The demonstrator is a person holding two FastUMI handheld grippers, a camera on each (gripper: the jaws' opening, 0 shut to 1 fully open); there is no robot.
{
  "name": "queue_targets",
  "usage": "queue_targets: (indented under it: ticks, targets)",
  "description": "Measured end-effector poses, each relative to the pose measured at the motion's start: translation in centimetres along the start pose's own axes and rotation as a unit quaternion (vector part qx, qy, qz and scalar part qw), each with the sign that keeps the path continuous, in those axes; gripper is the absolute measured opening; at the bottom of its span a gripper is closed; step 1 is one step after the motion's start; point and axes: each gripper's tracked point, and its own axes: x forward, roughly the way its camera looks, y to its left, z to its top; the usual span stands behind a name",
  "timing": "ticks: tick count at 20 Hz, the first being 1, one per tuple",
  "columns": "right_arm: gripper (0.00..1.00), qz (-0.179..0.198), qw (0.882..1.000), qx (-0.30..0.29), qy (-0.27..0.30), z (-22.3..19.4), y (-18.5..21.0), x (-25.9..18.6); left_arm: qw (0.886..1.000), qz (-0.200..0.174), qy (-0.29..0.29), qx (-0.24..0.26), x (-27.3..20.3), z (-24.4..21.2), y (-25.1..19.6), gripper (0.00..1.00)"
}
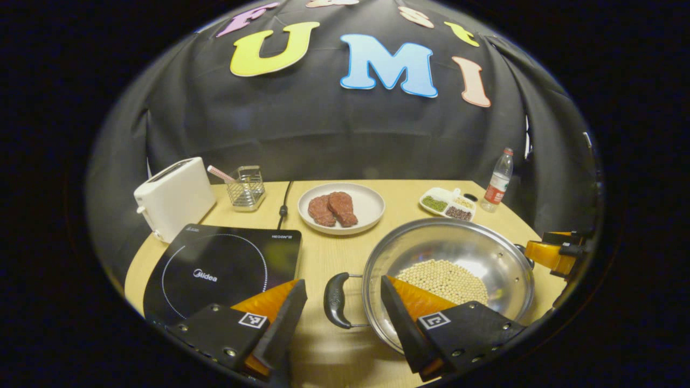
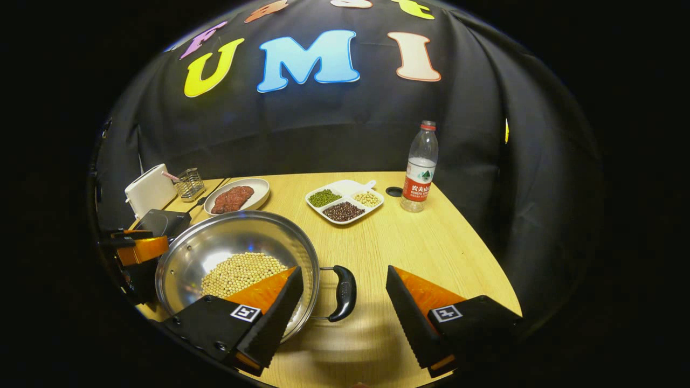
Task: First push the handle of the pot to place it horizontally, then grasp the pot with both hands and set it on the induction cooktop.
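A steel pot (image 1: 458, 253) holding soybeans (image 1: 444, 280) stands on the wooden table, to the right of the black induction cooktop (image 1: 215, 267). In the left gripper view its black side handle (image 1: 335, 300) lies between the fingers of my open left gripper (image 1: 342, 310), whose right finger reaches over the pot's rim. In the right gripper view the pot (image 2: 237, 242) sits at the left, and its other black handle (image 2: 345, 292) lies between the fingers of my open right gripper (image 2: 345, 304). Neither handle is pressed. The right gripper (image 1: 558, 250) also appears beyond the pot, and the left gripper (image 2: 135, 250) at the far left.
Behind the cooktop stand a white toaster (image 1: 175, 196) and a wire holder (image 1: 246, 187), with a black cable (image 1: 284, 205) beside them. A plate of meat (image 1: 366, 205), a divided dish of beans (image 2: 345, 202) and a water bottle (image 2: 420, 167) sit towards the back.
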Motion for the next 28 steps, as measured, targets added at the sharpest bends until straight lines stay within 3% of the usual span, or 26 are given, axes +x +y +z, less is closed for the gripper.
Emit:
queue_targets:
  ticks: [14, 16, 17, 18, 22, 24, 26, 27, 28]
  targets:
    - [0.98, 0.011, 0.998, 0.032, 0.061, -3.0, 0.8, 3.0, 0.998, 0.004, 0.056, -0.007, 3.0, -3.4, 0.2, 0.84]
    - [0.87, 0.016, 0.997, 0.034, 0.067, -3.3, 1.0, 3.1, 0.998, -0.006, 0.057, -0.010, 3.1, -3.5, -0.6, 0.83]
    - [0.87, 0.021, 0.997, 0.037, 0.067, -3.2, 1.4, 3.1, 0.998, -0.003, 0.057, -0.006, 3.2, -3.4, -0.7, 0.75]
    - [0.74, 0.022, 0.997, 0.038, 0.067, -3.3, 1.7, 3.2, 0.998, 0.001, 0.057, -0.002, 3.1, -3.4, -0.7, 0.67]
    - [0.52, 0.024, 0.997, 0.040, 0.067, -3.2, 1.8, 3.0, 0.998, -0.001, 0.056, -0.012, 3.2, -3.2, -0.9, 0.62]
    - [0.45, 0.021, 0.997, 0.035, 0.063, -3.0, 1.8, 2.9, 0.998, 0.002, 0.056, -0.012, 3.3, -3.0, -0.8, 0.54]
    - [0.48, 0.020, 0.997, 0.034, 0.065, -3.0, 1.9, 2.8, 0.998, 0.004, 0.057, -0.017, 3.0, -3.0, -0.9, 0.53]
    - [0.45, 0.020, 0.997, 0.034, 0.068, -3.1, 1.8, 2.7, 0.998, 0.005, 0.059, -0.018, 2.9, -3.0, -1.0, 0.58]
    - [0.44, 0.020, 0.997, 0.035, 0.070, -3.0, 1.8, 2.5, 0.998, 0.006, 0.059, -0.017, 2.6, -2.9, -1.1, 0.55]
